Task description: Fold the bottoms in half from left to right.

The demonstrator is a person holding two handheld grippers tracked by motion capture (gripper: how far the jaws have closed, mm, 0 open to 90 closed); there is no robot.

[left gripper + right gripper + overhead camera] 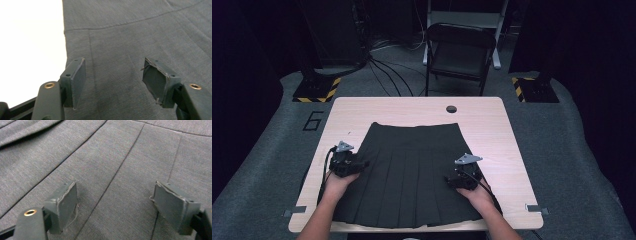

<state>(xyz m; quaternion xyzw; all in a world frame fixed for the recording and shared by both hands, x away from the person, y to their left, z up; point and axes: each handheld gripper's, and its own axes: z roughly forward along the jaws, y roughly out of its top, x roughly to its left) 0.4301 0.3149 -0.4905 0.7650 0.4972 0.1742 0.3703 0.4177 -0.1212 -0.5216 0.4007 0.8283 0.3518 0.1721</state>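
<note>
A dark pleated skirt [412, 170] lies flat on the light wooden table [422, 107], waistband at the far side and hem toward the person. My left gripper [362, 164] sits at the skirt's left edge, pointing right over the cloth. In the left gripper view its jaws [113, 72] stand apart above the fabric [130, 37], with bare table [30, 45] to the left. My right gripper [451, 181] rests over the skirt's right side. Its jaws [115, 195] are wide apart over the pleats [112, 152], with nothing pinched between them.
A cable hole [451, 109] sits near the table's far edge. Behind the table stand a folding chair [460, 50], floor cables [387, 70] and two hazard-striped stand bases [317, 90] [532, 89]. Bare tabletop borders the skirt on both sides.
</note>
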